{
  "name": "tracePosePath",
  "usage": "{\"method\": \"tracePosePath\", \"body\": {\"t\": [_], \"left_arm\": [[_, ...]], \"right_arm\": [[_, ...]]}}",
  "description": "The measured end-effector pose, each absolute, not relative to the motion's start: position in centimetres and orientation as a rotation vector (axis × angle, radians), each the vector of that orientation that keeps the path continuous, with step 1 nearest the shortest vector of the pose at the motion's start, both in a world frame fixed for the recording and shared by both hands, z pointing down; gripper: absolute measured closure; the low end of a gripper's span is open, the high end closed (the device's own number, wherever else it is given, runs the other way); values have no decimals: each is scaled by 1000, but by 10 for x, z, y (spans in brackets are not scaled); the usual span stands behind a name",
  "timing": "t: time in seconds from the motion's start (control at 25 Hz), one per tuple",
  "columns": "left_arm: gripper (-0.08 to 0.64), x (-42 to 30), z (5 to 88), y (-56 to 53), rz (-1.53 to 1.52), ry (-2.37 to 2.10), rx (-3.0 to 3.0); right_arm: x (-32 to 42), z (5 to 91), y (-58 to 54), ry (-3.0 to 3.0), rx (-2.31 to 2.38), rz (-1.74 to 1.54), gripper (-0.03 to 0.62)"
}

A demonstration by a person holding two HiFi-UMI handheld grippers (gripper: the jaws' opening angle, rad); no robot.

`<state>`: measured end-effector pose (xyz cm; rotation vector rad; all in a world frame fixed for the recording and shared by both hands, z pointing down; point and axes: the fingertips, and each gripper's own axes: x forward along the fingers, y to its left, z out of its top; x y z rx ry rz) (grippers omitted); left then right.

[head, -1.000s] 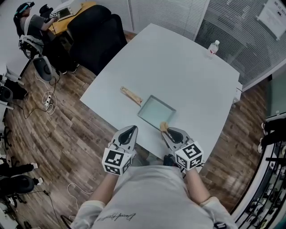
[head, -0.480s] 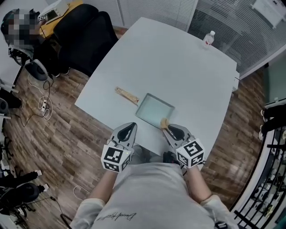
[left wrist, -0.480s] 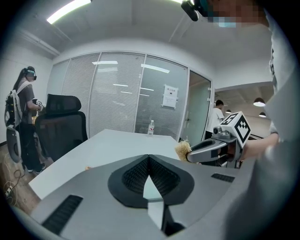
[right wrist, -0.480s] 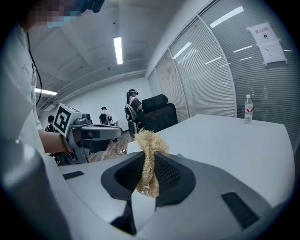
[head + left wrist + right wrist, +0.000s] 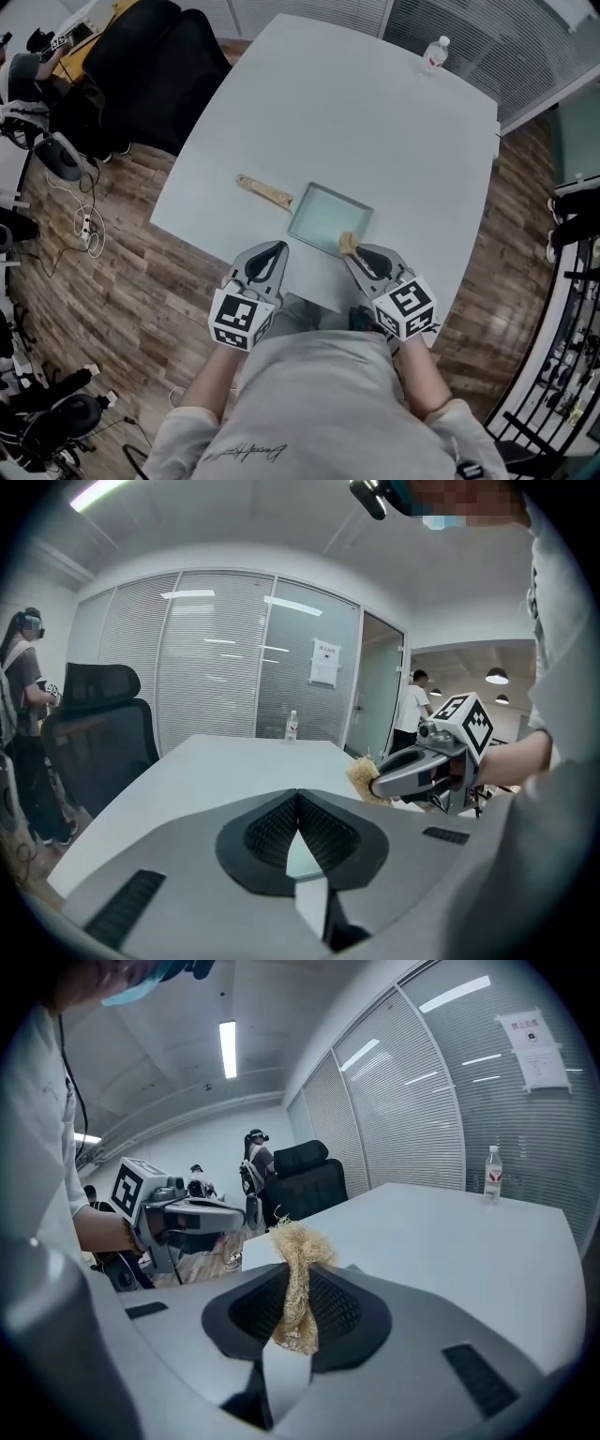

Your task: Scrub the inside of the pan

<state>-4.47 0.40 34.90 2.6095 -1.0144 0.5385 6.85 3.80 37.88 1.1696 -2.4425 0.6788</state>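
With the tan fibrous scrubbing wad [image 5: 348,243] clamped in the right gripper [image 5: 356,255] at five o'clock of the pale rectangular wooden-handled pan [image 5: 323,214], seemingly untouched, and the left gripper [image 5: 272,251] closed empty at seven o'clock, the approach is judged in hand; the wad must next be lowered inside.

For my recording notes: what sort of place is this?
Most likely an office meeting room: a large white table, black office chairs beside it, and glass partition walls with blinds.

Grey left tongs [image 5: 275,247], right tongs [image 5: 356,253], pale T-shirt [image 5: 319,403]
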Motion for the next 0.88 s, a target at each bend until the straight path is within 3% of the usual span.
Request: {"method": "tracePosePath", "body": {"t": [0.28,0.56,0.88], "left_arm": [[548,-53,376,-22,593,-892,2611],[546,-52,422,-51,939,-619,2762],[463,-53,468,-78,1296,-276,2803]], "right_arm": [[67,391,27,-2398,1178,689,515],[68,410,16,-2359,1176,720,515],[62,429,27,-2318,1137,762,514]]}}
